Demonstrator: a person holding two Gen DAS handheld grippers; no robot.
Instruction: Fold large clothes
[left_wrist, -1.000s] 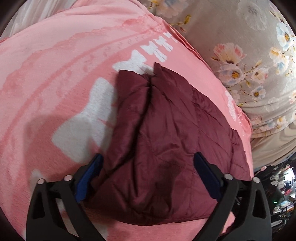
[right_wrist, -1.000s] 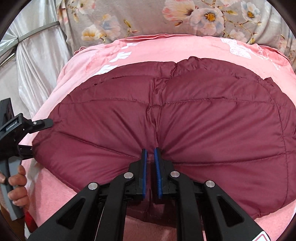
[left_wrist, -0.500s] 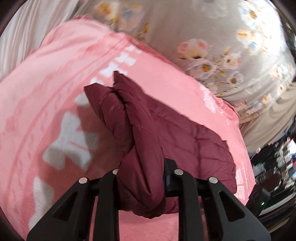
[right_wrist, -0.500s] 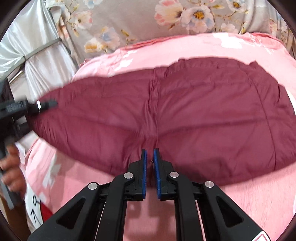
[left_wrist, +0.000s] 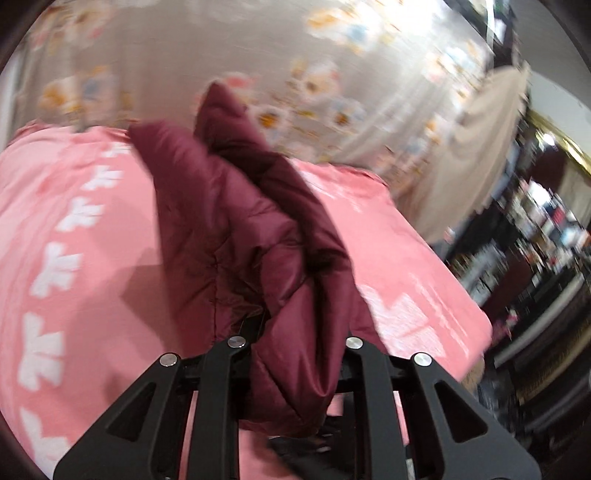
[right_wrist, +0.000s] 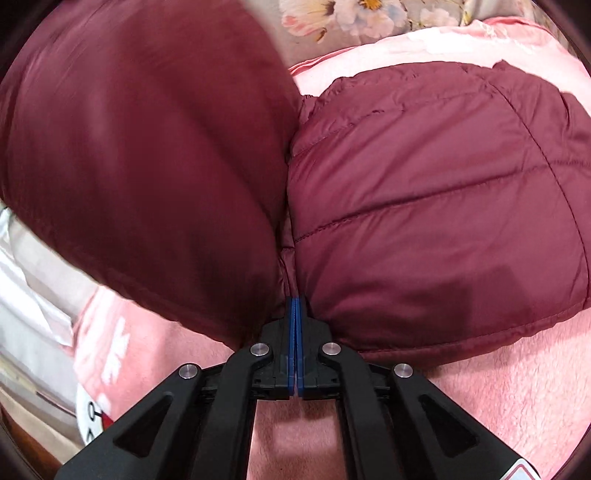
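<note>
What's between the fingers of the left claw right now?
A thick bunched fold of the maroon puffer jacket fills the left claw, hiding its pads; this shows in the left wrist view.

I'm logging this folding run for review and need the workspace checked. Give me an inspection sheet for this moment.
Surface: pink blanket with white motifs covers the bed.
Job's things: maroon quilted jacket; right half lies flat on the blanket, left half is lifted and blurred with motion.
Clutter: nothing seen on the blanket apart from the jacket.
Grippers: left gripper shut on a thick bunch of the jacket; right gripper shut on the jacket's near edge at its centre seam.
Cables: nothing seen.
Surroundings: floral fabric behind the bed; dark, blurred shelving in the left wrist view; pale material beside the bed in the right wrist view.
</note>
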